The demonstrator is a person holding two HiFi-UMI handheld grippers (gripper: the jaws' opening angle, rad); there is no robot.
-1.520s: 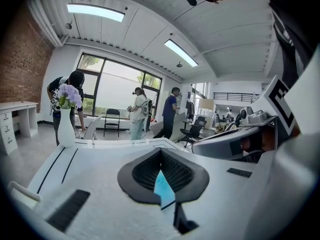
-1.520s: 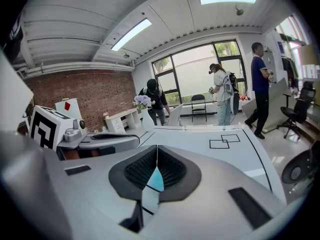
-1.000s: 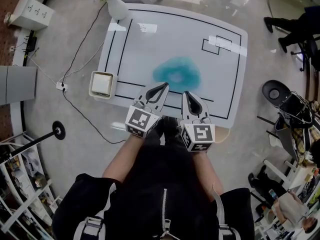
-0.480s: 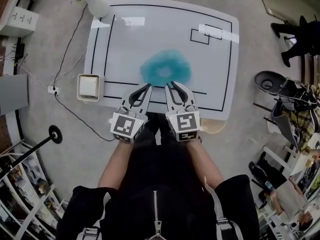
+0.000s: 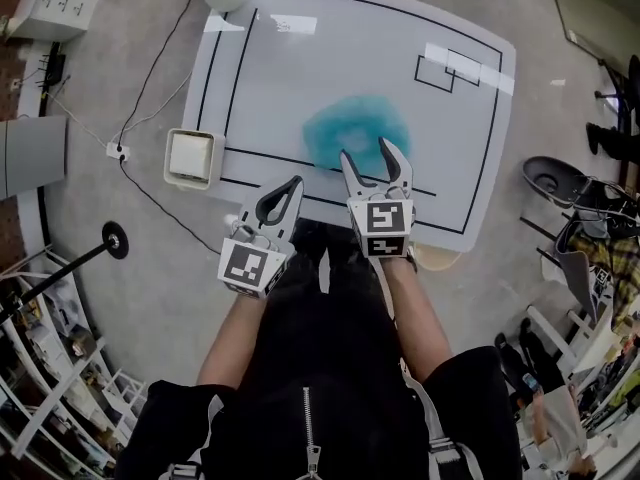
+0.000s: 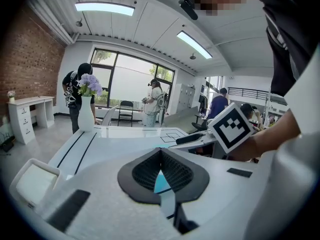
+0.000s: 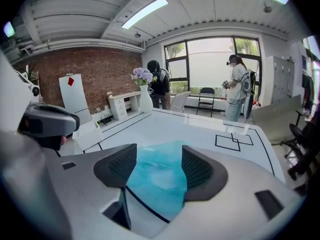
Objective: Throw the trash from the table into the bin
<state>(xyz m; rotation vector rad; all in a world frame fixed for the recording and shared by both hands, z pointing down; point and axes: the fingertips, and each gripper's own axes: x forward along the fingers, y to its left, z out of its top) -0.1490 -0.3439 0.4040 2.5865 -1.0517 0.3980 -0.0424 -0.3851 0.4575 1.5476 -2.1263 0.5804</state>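
Both dip — right gripper [image 5: 368, 151] opening, empty, over trash [image 5: 350, 128].

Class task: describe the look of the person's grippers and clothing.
Left gripper and right gripper match: pale grey shells, black ribbed claw pads, and a cube with black-and-white square markers behind. The right claw is opening; blue trash shows between its pads, ungripped. The clothing is black, with a front zip.
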